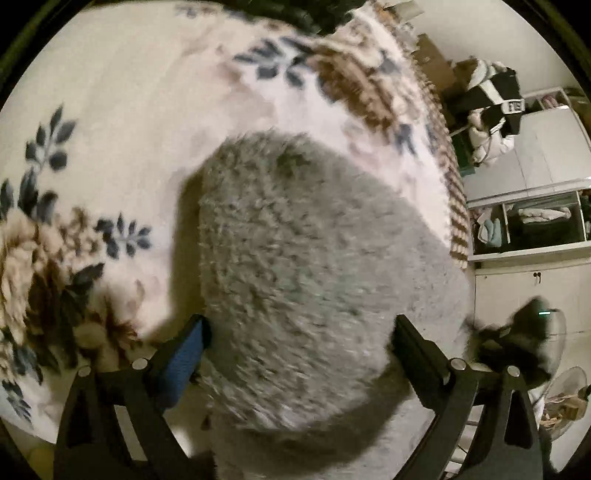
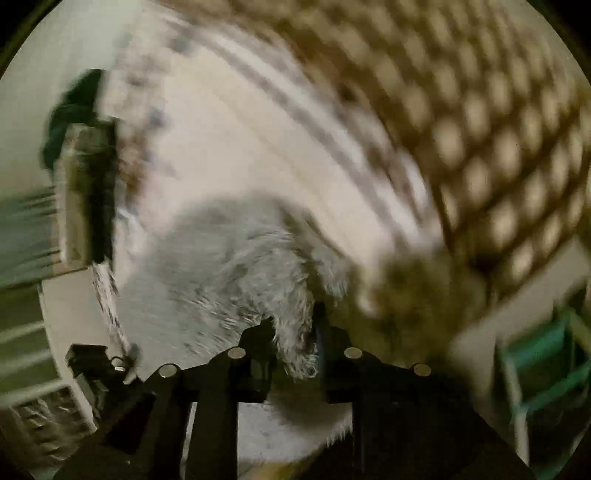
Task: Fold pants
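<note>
The pants [image 1: 303, 266] are grey and fluffy and lie on a floral blanket [image 1: 110, 122] on the bed. My left gripper [image 1: 299, 332] is open, its fingers [image 1: 184, 354] wide apart on either side of the pants' near end. The right gripper shows at the left wrist view's right edge [image 1: 517, 339], blurred. In the right wrist view my right gripper [image 2: 295, 332] is shut on a fold of the grey pants [image 2: 229, 273], which hang from its jaws. That view is heavily motion-blurred.
The blanket's brown-checked border [image 1: 454, 199] hangs over the bed's right edge. Beyond it stand white cabinets and open shelves with clothes [image 1: 532, 221] and a fan [image 1: 565, 398]. A dark garment [image 1: 295, 14] lies at the far end of the bed.
</note>
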Demonstrator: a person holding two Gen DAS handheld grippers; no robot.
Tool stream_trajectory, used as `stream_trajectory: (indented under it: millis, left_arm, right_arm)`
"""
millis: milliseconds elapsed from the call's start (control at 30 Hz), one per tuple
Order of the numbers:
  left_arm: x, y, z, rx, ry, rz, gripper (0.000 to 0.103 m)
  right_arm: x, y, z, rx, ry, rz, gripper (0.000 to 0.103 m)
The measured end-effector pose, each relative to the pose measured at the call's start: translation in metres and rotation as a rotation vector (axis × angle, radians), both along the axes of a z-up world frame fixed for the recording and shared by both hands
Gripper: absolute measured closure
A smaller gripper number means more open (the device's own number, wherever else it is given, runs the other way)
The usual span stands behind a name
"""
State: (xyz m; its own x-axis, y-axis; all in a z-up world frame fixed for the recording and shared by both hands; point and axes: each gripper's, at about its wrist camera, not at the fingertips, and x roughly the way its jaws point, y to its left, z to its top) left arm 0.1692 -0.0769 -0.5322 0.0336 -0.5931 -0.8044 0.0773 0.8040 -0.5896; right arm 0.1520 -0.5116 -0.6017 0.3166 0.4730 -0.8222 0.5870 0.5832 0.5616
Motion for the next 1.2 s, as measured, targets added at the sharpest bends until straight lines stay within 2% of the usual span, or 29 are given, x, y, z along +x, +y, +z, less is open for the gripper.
stream_trajectory:
  millis: [33, 100, 133, 200, 233, 267, 300, 333, 433, 467, 533, 567, 600, 633, 667, 700, 733, 767, 833, 900, 933, 967, 1000, 1067, 1133, 1200]
  left_arm:
    - [-0.001, 0.003, -0.003, -0.010, 0.015, 0.005, 0.004]
    - [-0.004, 0.006, -0.004, -0.017, 0.027, 0.012, 0.004]
    - [-0.006, 0.008, -0.003, -0.018, 0.028, 0.015, 0.004]
    - [-0.011, 0.011, 0.000, -0.030, 0.042, 0.027, 0.004]
    - [-0.012, 0.012, 0.003, -0.031, 0.046, 0.033, 0.004]
    - [-0.015, 0.013, 0.005, -0.030, 0.042, 0.033, 0.004]
    - [-0.015, 0.012, 0.006, -0.027, 0.039, 0.029, 0.004]
    - [-0.016, 0.010, 0.007, -0.019, 0.033, 0.026, 0.004]
    - [-0.014, 0.005, 0.005, -0.010, 0.032, 0.026, 0.004]
    - [-0.012, 0.002, 0.004, -0.010, 0.032, 0.028, 0.004]
    - [-0.012, 0.003, 0.003, -0.007, 0.030, 0.025, 0.004]
    - [-0.012, 0.002, 0.003, -0.006, 0.030, 0.023, 0.004]
    - [-0.012, 0.002, 0.003, -0.004, 0.026, 0.018, 0.004]
    - [-0.012, 0.003, 0.004, -0.002, 0.023, 0.015, 0.004]
    - [-0.012, 0.002, 0.004, 0.000, 0.020, 0.010, 0.004]
    - [-0.012, 0.002, 0.004, -0.001, 0.021, 0.008, 0.004]
    - [-0.011, 0.000, 0.002, -0.001, 0.025, 0.003, 0.004]
    - [-0.011, -0.003, 0.001, -0.005, 0.032, -0.004, 0.004]
    - [-0.015, -0.011, 0.002, -0.007, 0.032, -0.026, 0.004]
    - [-0.017, -0.017, 0.006, 0.012, 0.009, -0.045, 0.004]
    - [-0.018, -0.018, 0.007, 0.016, 0.005, -0.045, 0.004]
    - [-0.018, -0.017, 0.007, 0.013, 0.008, -0.038, 0.004]
    - [-0.018, -0.014, 0.006, 0.007, 0.015, -0.025, 0.004]
    - [-0.018, -0.010, 0.006, -0.005, 0.026, -0.001, 0.004]
    - [-0.019, -0.008, 0.008, -0.012, 0.027, 0.012, 0.004]
    - [-0.022, -0.007, 0.011, -0.007, 0.018, 0.018, 0.004]
  right_arm:
    - [0.004, -0.003, 0.021, -0.091, -0.083, 0.001, 0.086]
    - [0.008, -0.011, 0.025, -0.194, -0.064, 0.008, 0.086]
    - [0.009, -0.014, 0.018, -0.178, -0.032, 0.013, 0.086]
    - [0.002, -0.019, -0.001, -0.085, 0.048, 0.020, 0.085]
    - [-0.004, -0.017, -0.006, -0.052, 0.057, 0.020, 0.081]
    - [-0.018, -0.018, -0.005, -0.027, 0.042, 0.009, 0.060]
    - [-0.029, -0.016, -0.004, -0.003, 0.030, -0.009, 0.049]
    - [-0.038, -0.015, -0.007, 0.021, 0.025, -0.026, 0.032]
    - [-0.077, -0.005, -0.026, 0.137, 0.067, -0.111, 0.030]
    - [-0.088, 0.002, -0.041, 0.205, 0.101, -0.142, 0.030]
    - [-0.100, 0.017, -0.063, 0.301, 0.102, -0.184, 0.030]
    - [-0.105, 0.028, -0.074, 0.385, 0.072, -0.218, 0.042]
    - [-0.107, 0.037, -0.078, 0.417, 0.054, -0.233, 0.059]
    - [-0.104, 0.046, -0.077, 0.413, 0.035, -0.226, 0.089]
    - [-0.099, 0.052, -0.072, 0.376, 0.031, -0.213, 0.090]
    - [-0.099, 0.054, -0.057, 0.286, 0.015, -0.190, 0.092]
    - [-0.101, 0.053, -0.050, 0.237, 0.016, -0.176, 0.094]
    - [-0.109, 0.049, -0.041, 0.158, 0.047, -0.185, 0.095]
    - [-0.127, 0.040, -0.051, 0.138, 0.124, -0.218, 0.096]
    - [-0.141, 0.038, -0.069, 0.247, 0.152, -0.260, 0.094]
    - [-0.139, 0.040, -0.072, 0.284, 0.149, -0.268, 0.084]
    - [-0.140, 0.043, -0.070, 0.305, 0.151, -0.262, 0.064]
    - [-0.143, 0.042, -0.067, 0.304, 0.142, -0.264, 0.054]
    - [-0.154, 0.042, -0.060, 0.327, 0.095, -0.291, 0.021]
    - [-0.155, 0.056, -0.063, 0.383, 0.092, -0.281, 0.017]
    - [-0.154, 0.079, -0.080, 0.452, 0.142, -0.259, 0.017]
